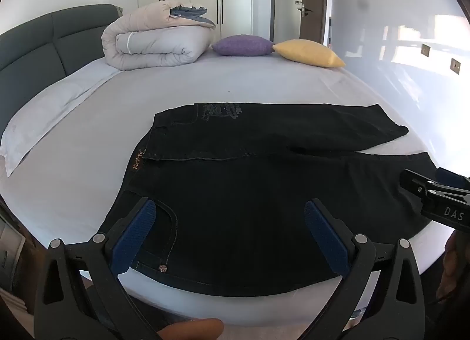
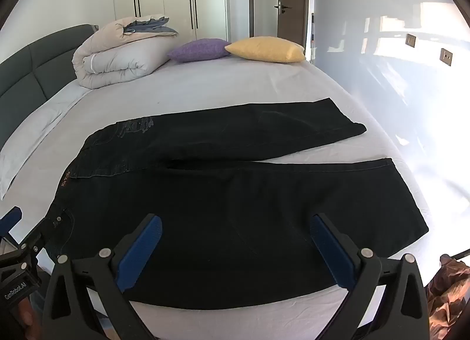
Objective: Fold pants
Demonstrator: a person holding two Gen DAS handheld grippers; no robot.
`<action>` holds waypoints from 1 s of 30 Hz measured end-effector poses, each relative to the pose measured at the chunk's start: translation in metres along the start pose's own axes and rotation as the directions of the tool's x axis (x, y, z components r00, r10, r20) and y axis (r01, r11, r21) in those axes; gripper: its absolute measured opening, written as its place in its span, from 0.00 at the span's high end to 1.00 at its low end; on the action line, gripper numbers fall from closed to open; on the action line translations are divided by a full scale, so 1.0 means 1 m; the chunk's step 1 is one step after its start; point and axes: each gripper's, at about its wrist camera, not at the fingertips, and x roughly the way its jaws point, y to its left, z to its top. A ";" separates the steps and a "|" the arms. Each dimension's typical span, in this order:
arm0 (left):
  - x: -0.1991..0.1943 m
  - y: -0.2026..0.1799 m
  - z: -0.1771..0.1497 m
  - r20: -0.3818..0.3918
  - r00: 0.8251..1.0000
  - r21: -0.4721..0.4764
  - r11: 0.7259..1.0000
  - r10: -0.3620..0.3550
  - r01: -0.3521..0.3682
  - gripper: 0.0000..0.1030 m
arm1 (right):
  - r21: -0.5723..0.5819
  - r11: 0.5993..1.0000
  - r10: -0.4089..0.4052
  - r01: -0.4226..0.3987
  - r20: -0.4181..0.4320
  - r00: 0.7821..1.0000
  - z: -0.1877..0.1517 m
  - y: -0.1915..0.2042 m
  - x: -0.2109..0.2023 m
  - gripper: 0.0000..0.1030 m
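Observation:
Black jeans [image 1: 249, 193] lie flat on the bed, waistband at the left, both legs running right and spread apart in a V. They also show in the right wrist view [image 2: 235, 193]. My left gripper [image 1: 230, 207] is open and empty, hovering over the near waist and pocket area. My right gripper [image 2: 236, 222] is open and empty, hovering over the near leg. The right gripper shows at the right edge of the left wrist view [image 1: 434, 196]; the left gripper shows at the left edge of the right wrist view [image 2: 26, 240].
The bed [image 1: 205, 84] has a light sheet. A rolled duvet [image 1: 155, 40], a purple cushion [image 1: 242, 45] and a yellow cushion [image 1: 308, 52] lie at the far side. A white pillow [image 1: 44, 113] and grey headboard [image 1: 35, 43] are at the left.

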 end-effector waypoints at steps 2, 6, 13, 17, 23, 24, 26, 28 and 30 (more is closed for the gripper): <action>-0.001 -0.001 0.000 0.007 1.000 0.000 1.000 0.004 -0.004 0.00 | -0.002 1.000 -0.001 0.001 -0.001 1.000 0.000 0.000 0.000 0.00; -0.001 -0.006 0.000 0.007 1.000 -0.002 1.000 0.007 -0.007 0.00 | -0.002 1.000 -0.003 0.003 0.001 1.000 0.000 -0.001 0.000 0.00; -0.002 -0.004 -0.001 0.005 1.000 -0.005 1.000 -0.003 0.003 0.00 | -0.008 1.000 -0.010 0.010 0.001 1.000 0.000 0.001 0.000 0.00; 0.000 -0.001 -0.002 0.001 1.000 -0.007 1.000 -0.008 0.008 0.00 | -0.006 1.000 -0.012 0.012 0.001 1.000 0.000 0.000 -0.001 0.00; 0.002 0.000 -0.002 0.001 1.000 -0.008 1.000 -0.010 0.010 0.00 | -0.005 1.000 -0.012 0.012 0.002 1.000 -0.002 0.000 0.001 0.00; 0.002 0.000 -0.002 0.000 1.000 -0.008 1.000 -0.010 0.010 0.00 | -0.005 1.000 -0.012 0.012 0.002 1.000 -0.002 -0.001 -0.001 0.00; 0.001 0.000 -0.002 0.000 1.000 -0.008 1.000 -0.009 0.009 0.00 | -0.006 1.000 -0.012 0.012 0.000 1.000 -0.001 -0.002 -0.002 0.00; 0.002 0.000 -0.003 0.000 1.000 -0.009 1.000 -0.010 0.010 0.00 | -0.006 1.000 -0.014 0.014 0.003 1.000 -0.001 -0.001 -0.002 0.00; 0.003 0.001 -0.003 0.000 1.000 -0.010 1.000 -0.012 0.012 0.00 | -0.007 1.000 -0.016 0.016 0.004 1.000 -0.001 -0.001 -0.002 0.00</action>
